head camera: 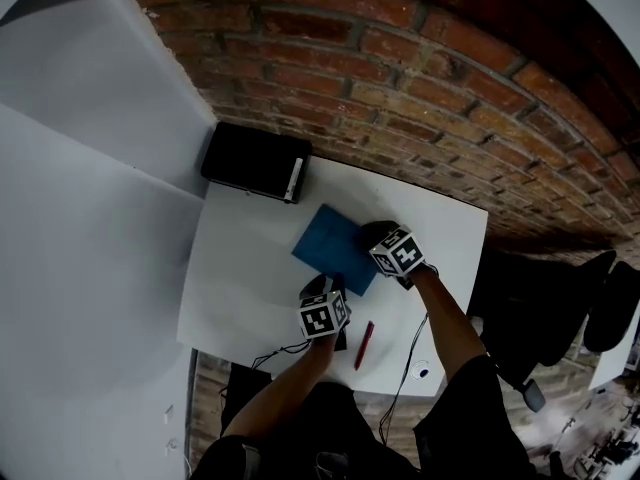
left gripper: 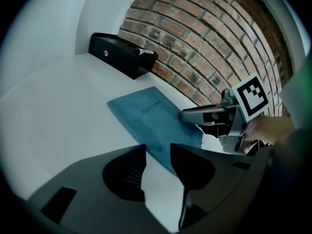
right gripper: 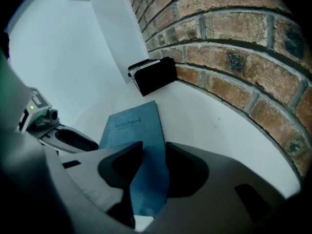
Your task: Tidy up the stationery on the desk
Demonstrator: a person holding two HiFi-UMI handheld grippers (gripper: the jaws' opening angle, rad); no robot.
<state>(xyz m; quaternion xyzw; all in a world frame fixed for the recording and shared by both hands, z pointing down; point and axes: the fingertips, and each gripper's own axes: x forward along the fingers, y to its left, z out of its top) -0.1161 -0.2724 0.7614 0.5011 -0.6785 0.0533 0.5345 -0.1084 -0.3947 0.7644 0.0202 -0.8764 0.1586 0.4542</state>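
Blue notebook point(head camera: 335, 249), one; red pen point(head camera: 364, 345), one; left claw point(left gripper: 157, 149), right claw point(right gripper: 154, 148) both released

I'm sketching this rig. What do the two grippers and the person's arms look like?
The left gripper and right gripper have dark grey, rounded jaws. Each carries a white cube with black square markers. Thin black cables trail from them. The sleeves look dark and short.

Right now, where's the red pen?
In the head view, the red pen lies near the front edge of the desk, just right of the left claw, nearer the person than the blue notebook.
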